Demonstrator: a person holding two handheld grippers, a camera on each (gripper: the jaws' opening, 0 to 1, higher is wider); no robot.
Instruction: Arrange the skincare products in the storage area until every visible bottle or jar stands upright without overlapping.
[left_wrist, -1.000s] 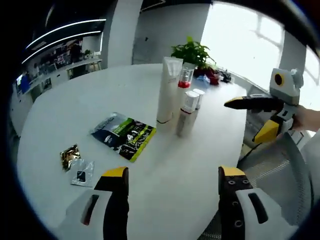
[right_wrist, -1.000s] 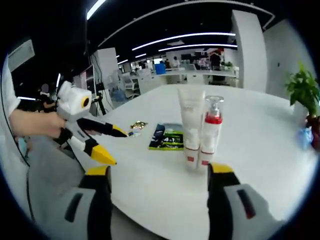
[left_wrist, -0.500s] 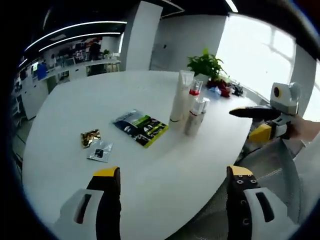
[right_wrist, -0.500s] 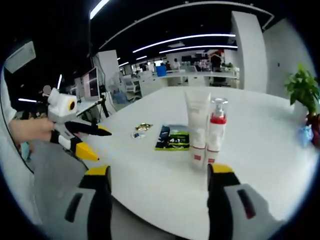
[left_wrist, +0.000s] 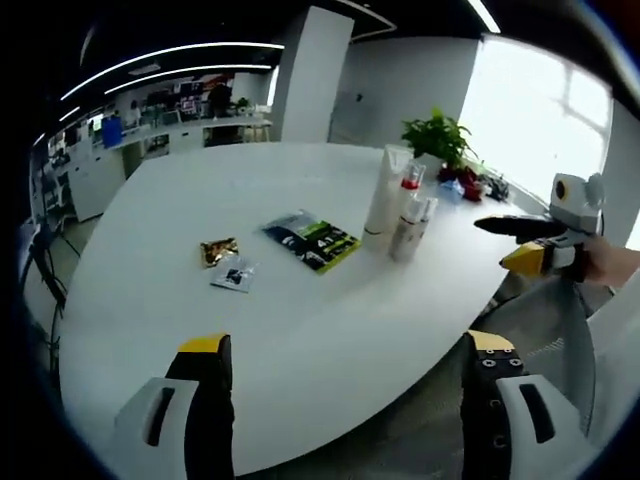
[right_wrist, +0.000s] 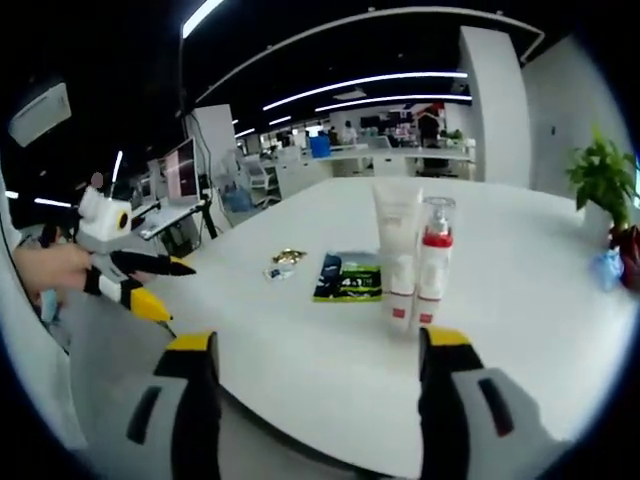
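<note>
A broad white round desk (left_wrist: 300, 300) spreads ahead in an open office. Long light strips (right_wrist: 370, 85) run across the dark ceiling. A square white pillar (left_wrist: 305, 75) rises beyond the desk's far edge, and a bright window (left_wrist: 540, 110) glares at the right. A potted green plant (left_wrist: 440, 135) stands at the desk's far side. Rows of workstations (right_wrist: 350, 150) lie in the distance.

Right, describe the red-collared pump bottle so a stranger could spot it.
On the round white table, find the upright cluster beside the green-and-black packet. The pump bottle stands against the tall white tube; it alone has a clear pump top and red collar.
</note>
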